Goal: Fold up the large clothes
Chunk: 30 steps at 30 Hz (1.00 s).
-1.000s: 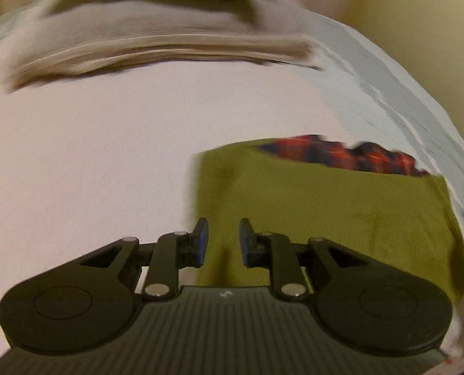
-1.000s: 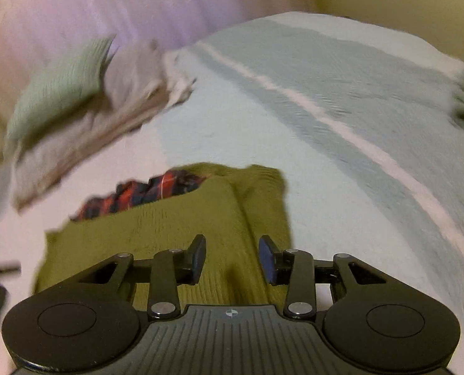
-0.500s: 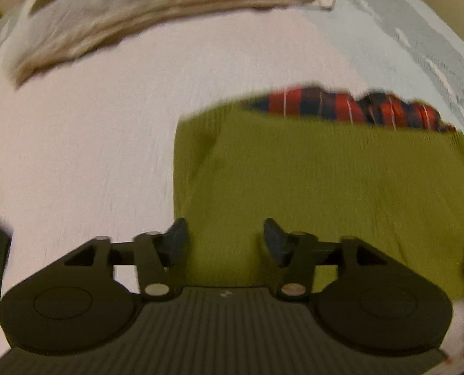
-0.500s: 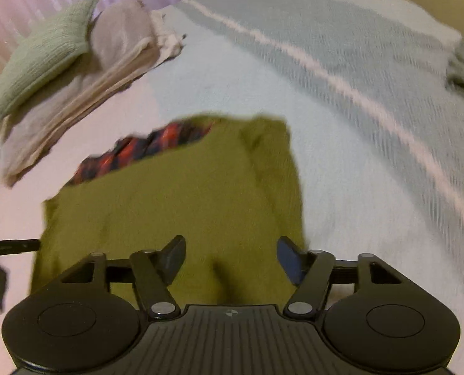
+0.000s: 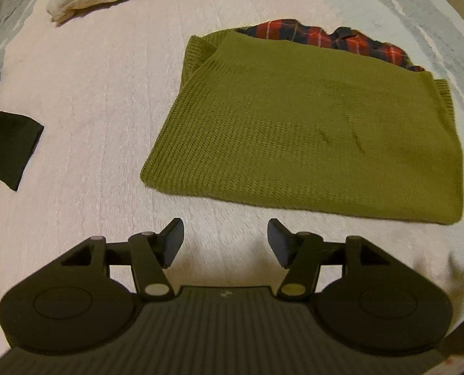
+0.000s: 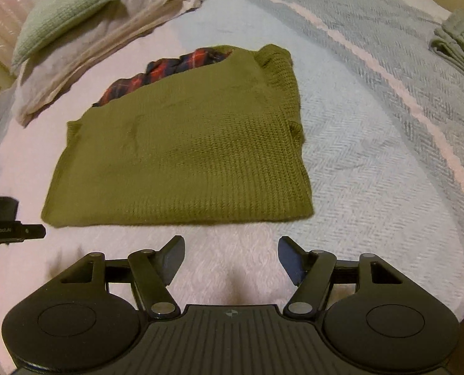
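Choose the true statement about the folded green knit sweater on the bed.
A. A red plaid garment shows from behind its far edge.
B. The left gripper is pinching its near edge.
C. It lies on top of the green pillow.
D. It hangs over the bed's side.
A: the red plaid garment shows along the far edge of the green sweater, which lies flat on the bed.

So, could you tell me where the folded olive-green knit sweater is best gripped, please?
Probably at the two near corners of the folded olive-green knit sweater, one tool on each, coming in low from the near side. That thick edge lies flat and clear on the bedspread, while the far edge overlaps a red plaid garment.
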{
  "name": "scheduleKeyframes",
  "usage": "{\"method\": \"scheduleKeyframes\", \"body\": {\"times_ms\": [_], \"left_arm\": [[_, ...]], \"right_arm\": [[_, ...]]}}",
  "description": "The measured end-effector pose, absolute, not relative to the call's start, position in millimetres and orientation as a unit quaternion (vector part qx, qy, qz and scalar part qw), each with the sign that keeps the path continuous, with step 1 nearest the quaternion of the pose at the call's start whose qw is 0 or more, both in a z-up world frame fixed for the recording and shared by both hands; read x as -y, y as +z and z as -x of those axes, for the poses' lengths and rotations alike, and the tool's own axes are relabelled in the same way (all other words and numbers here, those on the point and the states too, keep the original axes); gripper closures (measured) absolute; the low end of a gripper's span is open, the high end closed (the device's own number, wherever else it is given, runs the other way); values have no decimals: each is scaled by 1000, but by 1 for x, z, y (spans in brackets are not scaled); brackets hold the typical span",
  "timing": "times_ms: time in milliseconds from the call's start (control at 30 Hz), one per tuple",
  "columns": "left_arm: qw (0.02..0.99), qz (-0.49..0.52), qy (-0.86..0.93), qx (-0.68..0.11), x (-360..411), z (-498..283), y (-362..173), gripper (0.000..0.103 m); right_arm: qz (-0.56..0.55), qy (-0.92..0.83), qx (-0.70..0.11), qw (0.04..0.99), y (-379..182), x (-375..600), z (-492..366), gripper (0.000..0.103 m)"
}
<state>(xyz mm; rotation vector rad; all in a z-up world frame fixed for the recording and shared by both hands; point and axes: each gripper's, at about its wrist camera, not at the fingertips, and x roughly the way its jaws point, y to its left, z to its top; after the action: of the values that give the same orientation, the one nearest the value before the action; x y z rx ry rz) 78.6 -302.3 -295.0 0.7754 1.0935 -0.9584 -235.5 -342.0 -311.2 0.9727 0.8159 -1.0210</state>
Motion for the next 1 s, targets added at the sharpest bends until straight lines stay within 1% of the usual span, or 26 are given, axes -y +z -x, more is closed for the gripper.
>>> {"method": "scheduleKeyframes", "body": {"times_ms": [167, 400, 433, 467, 500, 533, 633, 767, 833, 933, 1000], "left_arm": [[679, -347, -433, -479, 298, -71, -284, 45], [669, -354, -448, -476, 312, -84, -297, 43], [668, -346, -458, -474, 314, -90, -298, 42], [665, -333, -472, -473, 317, -99, -299, 40], [662, -319, -485, -475, 321, -108, -299, 35], [659, -302, -497, -476, 325, -120, -300, 34], [652, -261, -523, -483, 343, -152, -306, 34], [640, -204, -536, -511, 370, -194, -327, 34], [624, -168, -546, -533, 381, -214, -342, 34], [593, -121, -549, -576, 396, -238, -364, 35], [584, -113, -545, -590, 402, -245, -378, 35]], "right_arm": [[-434, -456, -361, 688, -304, 340, 239, 39], [-428, -470, -357, 684, -314, 353, 240, 39], [-427, -476, -351, 684, -314, 358, 242, 39], [-428, -481, -338, 686, -314, 365, 245, 39], [-433, -484, -319, 691, -315, 372, 249, 39], [-441, -481, -295, 698, -317, 382, 255, 39], [-486, -474, -222, 700, -344, 418, 280, 37], [-537, -469, -155, 683, -389, 456, 311, 36], [-571, -453, -114, 675, -413, 467, 325, 36], [-625, -383, -31, 679, -438, 476, 334, 36], [-634, -377, -25, 675, -450, 479, 330, 37]]}}
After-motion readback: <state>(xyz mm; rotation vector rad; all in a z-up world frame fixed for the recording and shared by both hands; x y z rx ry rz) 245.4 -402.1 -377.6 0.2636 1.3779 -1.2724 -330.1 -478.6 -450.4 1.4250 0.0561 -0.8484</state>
